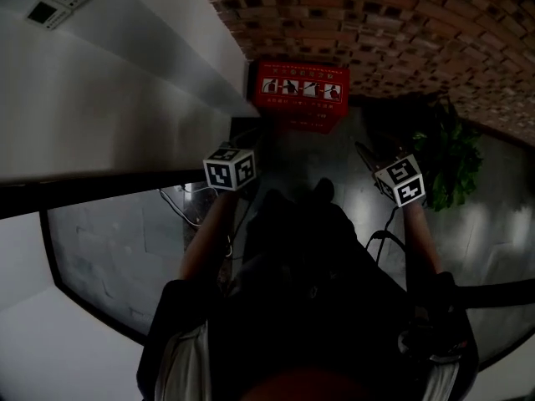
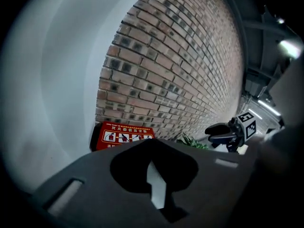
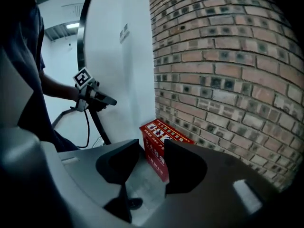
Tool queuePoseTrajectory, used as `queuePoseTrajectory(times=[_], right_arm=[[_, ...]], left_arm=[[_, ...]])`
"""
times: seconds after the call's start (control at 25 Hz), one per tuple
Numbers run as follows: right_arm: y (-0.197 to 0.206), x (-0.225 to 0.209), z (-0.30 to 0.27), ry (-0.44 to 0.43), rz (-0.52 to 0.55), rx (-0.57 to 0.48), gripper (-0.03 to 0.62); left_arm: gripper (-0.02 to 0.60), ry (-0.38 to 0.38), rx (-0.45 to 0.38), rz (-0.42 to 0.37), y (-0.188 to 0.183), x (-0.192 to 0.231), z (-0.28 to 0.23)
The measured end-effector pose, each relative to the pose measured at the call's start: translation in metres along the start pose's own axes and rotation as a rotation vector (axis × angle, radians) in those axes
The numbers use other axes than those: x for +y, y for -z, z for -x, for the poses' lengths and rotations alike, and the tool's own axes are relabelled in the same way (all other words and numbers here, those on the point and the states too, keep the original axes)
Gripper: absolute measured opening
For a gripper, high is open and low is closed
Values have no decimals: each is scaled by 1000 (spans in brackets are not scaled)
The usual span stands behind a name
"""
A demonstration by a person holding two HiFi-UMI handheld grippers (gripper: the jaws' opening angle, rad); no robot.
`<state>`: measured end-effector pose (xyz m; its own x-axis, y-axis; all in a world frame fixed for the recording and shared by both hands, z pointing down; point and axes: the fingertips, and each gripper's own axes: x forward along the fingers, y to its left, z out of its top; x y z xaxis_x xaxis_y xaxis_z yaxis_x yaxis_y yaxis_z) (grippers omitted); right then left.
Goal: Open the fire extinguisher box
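The red fire extinguisher box stands on the floor in the corner where the white wall meets the brick wall, its lid down. It also shows in the left gripper view as the box, and through the right jaws as the box. Both grippers hang in the air short of it and touch nothing. My left gripper has its tips together and is empty; its marker cube sits left of centre. My right gripper stands open with a wide gap and nothing in it; its cube is to the right.
A green potted plant stands right of the box by the brick wall. A white wall runs along the left. A dark-framed glass panel and a loose cable lie at lower left.
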<state>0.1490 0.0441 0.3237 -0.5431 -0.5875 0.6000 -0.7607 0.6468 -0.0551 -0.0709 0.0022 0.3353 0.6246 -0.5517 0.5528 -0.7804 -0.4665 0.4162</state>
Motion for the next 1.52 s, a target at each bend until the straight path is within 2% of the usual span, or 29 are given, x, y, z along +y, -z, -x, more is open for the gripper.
queuePoseTrajectory(times=[0.2,0.28,0.32,0.48,0.72,0.96,1.2,1.36,1.52], right_arm=[[19,-26,-45,-40,174,134,160],[25,-33,-68,-43,232,176,163],[28,-35,-81,-42,257,194,163],[49,-39,-134,-25,308,251,163],[85,-60,-185,-15,331,304,184],[111,-82,-213,30,382,328,199],[124,-89,-230,13,495,308,210],[142,-81,-233,-8,550,307,212],[153,-87,-239,1,646,313,213]], left_arm=[[0,-33,28,116,18,21,-39],[0,-46,53,138,30,36,-56],[0,-56,72,126,37,44,-65],[0,-92,152,-4,66,76,-103],[0,-48,167,32,91,116,-151],[0,-58,190,-57,99,168,-169],[0,-53,230,-114,108,181,-192],[0,-43,299,-92,141,179,-208],[0,-60,297,-26,162,177,-226]])
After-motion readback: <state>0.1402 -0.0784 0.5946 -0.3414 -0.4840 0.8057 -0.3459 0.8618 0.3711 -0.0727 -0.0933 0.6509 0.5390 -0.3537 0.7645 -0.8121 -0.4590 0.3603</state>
